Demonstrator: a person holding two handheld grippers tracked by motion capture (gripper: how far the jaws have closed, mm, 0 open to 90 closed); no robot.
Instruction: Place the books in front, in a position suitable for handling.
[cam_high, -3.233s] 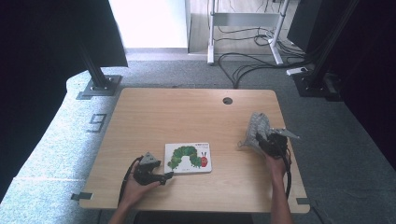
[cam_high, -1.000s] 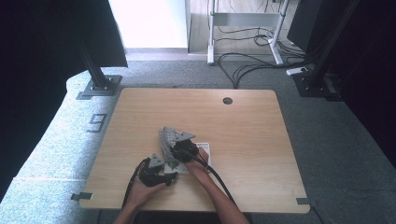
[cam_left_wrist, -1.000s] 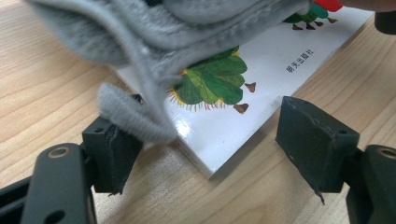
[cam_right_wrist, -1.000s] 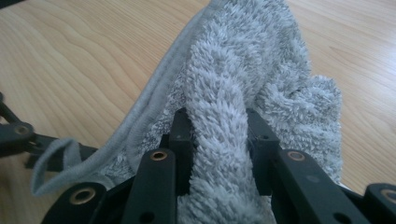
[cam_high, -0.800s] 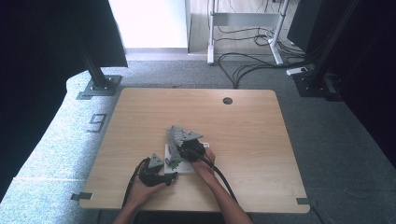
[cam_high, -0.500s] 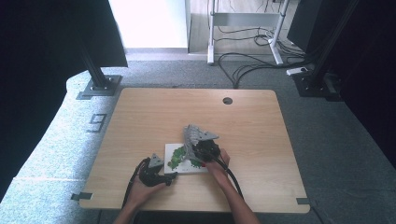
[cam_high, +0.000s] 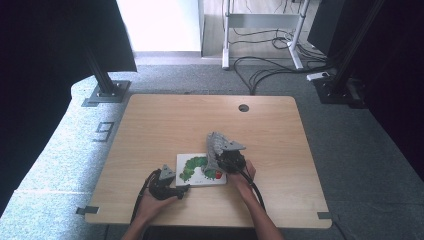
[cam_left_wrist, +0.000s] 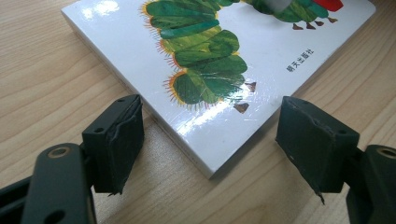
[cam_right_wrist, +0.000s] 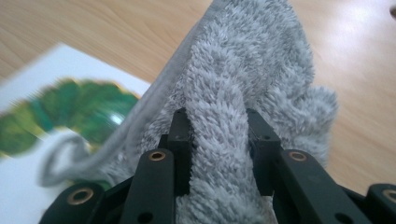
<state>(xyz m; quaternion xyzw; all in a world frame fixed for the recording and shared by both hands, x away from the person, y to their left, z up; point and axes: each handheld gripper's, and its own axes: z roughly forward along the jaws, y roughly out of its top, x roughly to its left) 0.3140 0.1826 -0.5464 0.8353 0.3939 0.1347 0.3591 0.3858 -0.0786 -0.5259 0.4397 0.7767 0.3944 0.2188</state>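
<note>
Left gripper: your L hand holds it low at the near-left corner of the book; jaws spread wide, w/ the corner sitting between them, nothing pinched. In the high view it's at, just beside the book's left-front edge.
Right gripper: jaws pressed onto a thick fold of the cloth, pinching it firmly. High view puts it at, over the book's right end.
Fluffy grey towelling cloth: bunched in your R gripper, hangs down & drapes onto the book cover; a thin hem loop trails over the white part. High view shows it at, rising above the book's right half.
White glossy board book w/ green caterpillar picture: lies flat on the table, front-centre, slightly skewed; at in high view. Red caterpillar head is by the right end, near the cloth.
Light wooden table: bare otherwise; round cable hole near the far edge.
</note>
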